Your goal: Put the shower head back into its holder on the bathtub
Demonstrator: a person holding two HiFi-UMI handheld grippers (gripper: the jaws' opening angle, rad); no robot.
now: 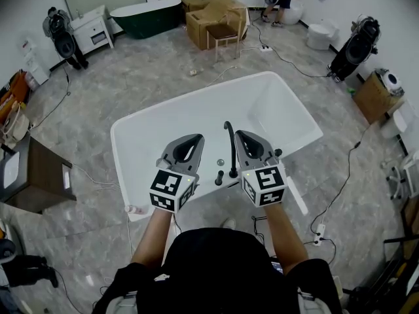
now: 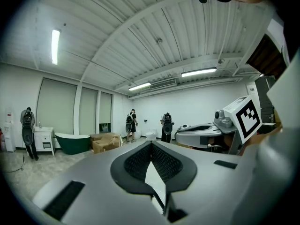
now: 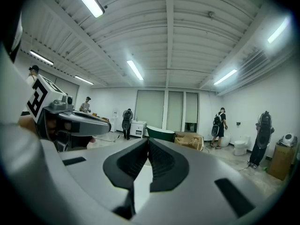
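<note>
The white bathtub [image 1: 131, 142] lies in front of me in the head view. A black curved faucet [image 1: 229, 146] and small black knobs [image 1: 219, 177] stand on its near rim. No shower head shows clearly; the grippers cover part of the rim. My left gripper [image 1: 190, 139] hangs above the rim, left of the faucet, and is shut with nothing in it. My right gripper [image 1: 247, 135] is level with it, right of the faucet, and also shut and empty. Both gripper views look across the room, with the pads [image 2: 140, 161] [image 3: 159, 161] meeting at the tips.
A dark green tub [image 1: 147, 15], cardboard boxes [image 1: 213, 12] and a wooden chair [image 1: 226, 34] stand at the back. A brown cabinet [image 1: 39, 175] is at the left. Cables [image 1: 347, 175] run over the floor on the right. People stand by the far walls.
</note>
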